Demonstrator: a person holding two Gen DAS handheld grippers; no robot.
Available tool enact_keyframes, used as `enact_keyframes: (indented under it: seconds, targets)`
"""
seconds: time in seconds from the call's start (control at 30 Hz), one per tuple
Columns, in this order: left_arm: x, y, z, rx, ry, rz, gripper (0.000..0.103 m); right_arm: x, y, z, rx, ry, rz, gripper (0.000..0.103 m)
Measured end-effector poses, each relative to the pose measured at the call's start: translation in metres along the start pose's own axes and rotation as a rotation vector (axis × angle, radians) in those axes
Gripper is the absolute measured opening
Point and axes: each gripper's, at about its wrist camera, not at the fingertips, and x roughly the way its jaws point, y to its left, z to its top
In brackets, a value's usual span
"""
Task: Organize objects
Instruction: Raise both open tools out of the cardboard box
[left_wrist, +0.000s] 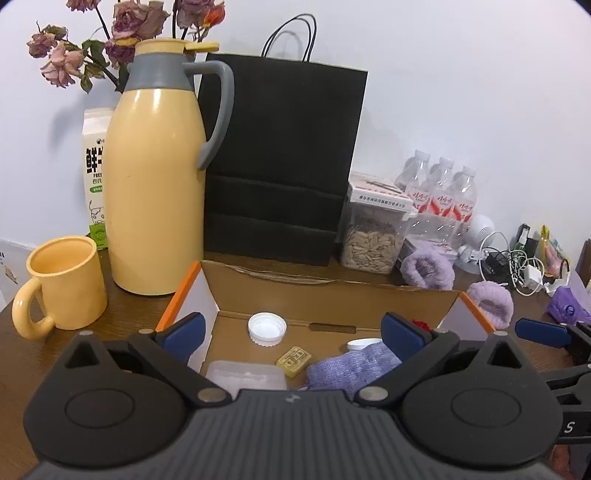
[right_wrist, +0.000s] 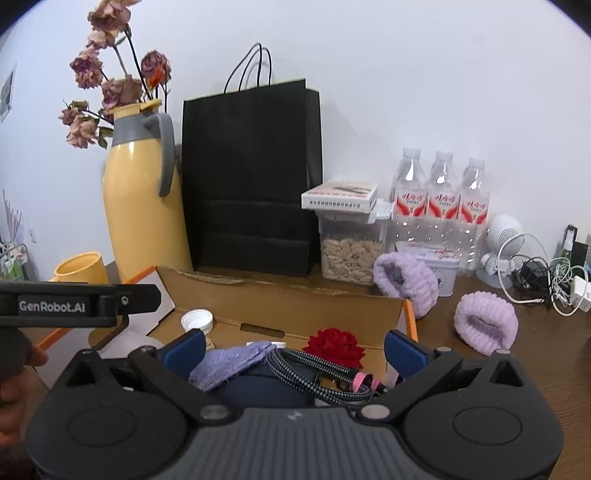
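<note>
Cardboard, brown with orange edges, makes the open box (left_wrist: 325, 295) in front of you, and inside it you can count one ribbed white cap (left_wrist: 266, 328), one small yellow block (left_wrist: 293, 361), one knitted purple cloth (left_wrist: 351, 369), one red fabric rose (right_wrist: 335, 347) and one braided cable (right_wrist: 314, 373). Outside on the wooden table (right_wrist: 535, 350) lie two fluffy purple bands (right_wrist: 485, 325), well behind stand three clear bottles (right_wrist: 441, 199). Your left gripper (left_wrist: 293, 334) and right gripper (right_wrist: 295, 349) both stand wide apart over the box, holding nothing.
</note>
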Motion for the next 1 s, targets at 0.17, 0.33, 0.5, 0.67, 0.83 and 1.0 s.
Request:
enact_keyframes:
  seconds: [0.17, 0.33, 0.5, 0.67, 0.83, 1.0]
  targets:
    - [-0.017, -0.001, -0.005, 0.016, -0.032, -0.006, 0.103, -0.019, 0.003, -0.004, -0.013, -0.054, -0.027, 0.103]
    - [-0.038, 0.0, -0.017, 0.031, -0.068, -0.012, 0.103, -0.045, 0.006, -0.014, -0.016, -0.112, -0.052, 0.103]
    - [-0.055, 0.001, -0.031, 0.042, -0.07, -0.018, 0.103, -0.07, 0.014, -0.034, -0.021, -0.161, -0.071, 0.103]
    - [-0.07, 0.004, -0.053, 0.059, -0.062, -0.003, 0.103, -0.085, 0.025, -0.058, -0.031, -0.141, -0.072, 0.103]
    - [-0.088, 0.011, -0.071, 0.071, -0.073, -0.003, 0.103, -0.097, 0.036, -0.077, -0.039, -0.125, -0.066, 0.103]
    - [-0.1, 0.02, -0.085, 0.077, -0.072, 0.005, 0.103, -0.104, 0.043, -0.092, -0.043, -0.088, -0.053, 0.103]
